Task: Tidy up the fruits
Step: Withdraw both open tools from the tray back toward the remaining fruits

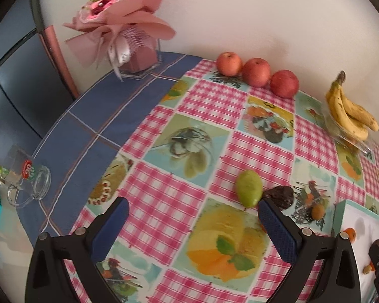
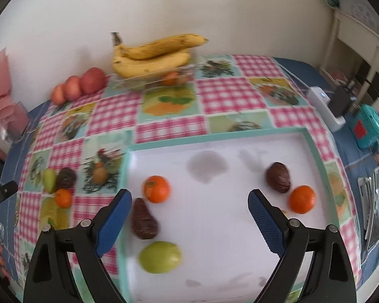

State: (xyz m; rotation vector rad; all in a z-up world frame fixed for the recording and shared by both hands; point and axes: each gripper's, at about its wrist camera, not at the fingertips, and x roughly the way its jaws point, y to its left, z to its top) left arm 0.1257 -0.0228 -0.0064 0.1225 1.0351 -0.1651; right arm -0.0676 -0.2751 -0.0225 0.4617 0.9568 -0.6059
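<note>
A white tray with a teal rim holds two oranges, two dark avocados and a green fruit. My right gripper hangs open over the tray with nothing between its fingers. Left of the tray, a green pear lies on the cloth against a dark avocado, with a small orange beside them. My left gripper is open and empty, and the pear is just beyond its right finger.
Three apples line the wall. Bananas rest on a glass dish. A bouquet in a vase and a glass mug stand on the blue cloth at left. A white device and a teal box sit at right.
</note>
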